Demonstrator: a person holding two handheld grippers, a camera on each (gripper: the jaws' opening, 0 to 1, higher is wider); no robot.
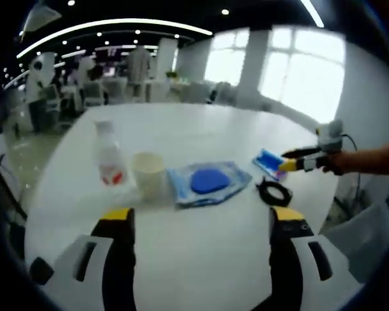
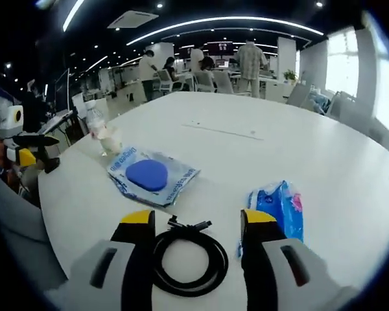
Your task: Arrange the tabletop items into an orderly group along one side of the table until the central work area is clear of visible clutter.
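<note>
— Where did the right claw (image 2: 196,223) stand?

— Spread wide over the coiled black cable (image 2: 189,258), whose plug end pointed away from the camera; a blue wipes pack (image 2: 280,208) lay just beside its right jaw, long axis running away.

— And the left claw (image 1: 201,216)?

— Released, empty above the white worktop (image 1: 201,272). Beyond sat a cup (image 1: 148,173), a bottle (image 1: 107,154) and a plastic pouch holding a blue disc (image 1: 207,182).

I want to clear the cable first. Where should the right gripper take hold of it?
Grip the black cable on one side of its loop, coming straight down from above. It lies flat in a coil on the table, between the open jaws of the right gripper, so only a top approach closes on a strand. Avoid the plug end at the top.
</note>
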